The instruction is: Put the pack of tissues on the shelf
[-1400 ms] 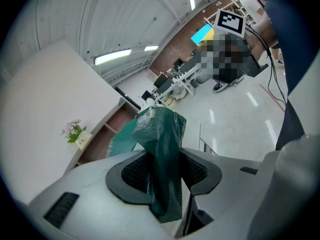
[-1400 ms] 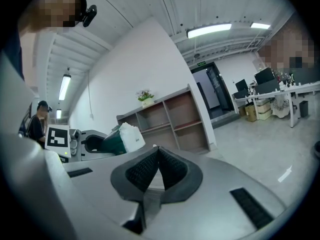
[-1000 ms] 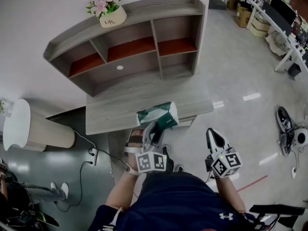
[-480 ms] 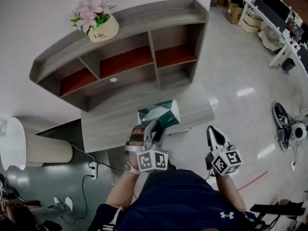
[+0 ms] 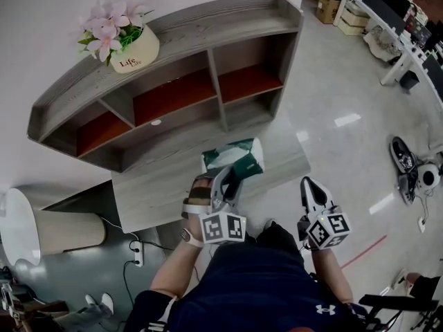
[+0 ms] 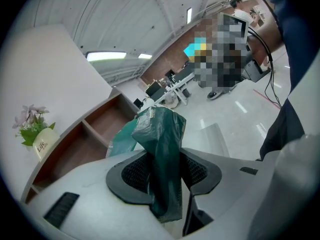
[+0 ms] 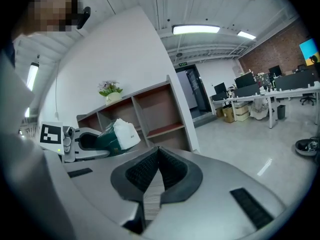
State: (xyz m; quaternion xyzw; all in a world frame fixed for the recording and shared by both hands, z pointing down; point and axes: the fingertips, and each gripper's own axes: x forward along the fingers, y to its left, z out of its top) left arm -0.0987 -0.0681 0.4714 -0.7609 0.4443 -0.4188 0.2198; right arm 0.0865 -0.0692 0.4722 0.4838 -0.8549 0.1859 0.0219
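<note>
Against the white wall stands a grey wooden shelf [image 5: 208, 30] with open compartments that have red-brown bottoms. It sits on the back part of a grey desk [image 5: 152, 185], which has a bare top. On the shelf's top board, near its left end, stands a cream pot with pink flowers [image 5: 123, 43].

The pack of tissues [image 5: 232, 159], in green wrapping with one white end, is not on the shelf. It is up over the front part of the desk, before the open compartments and apart from them.

The left gripper [image 5: 225, 180] has it: the two pads are closed on the loose green wrapping, which is squeezed narrow between them. The right gripper [image 5: 311, 194] is lower and to the side, over the floor, with its jaws pressed together and holding nothing.
</note>
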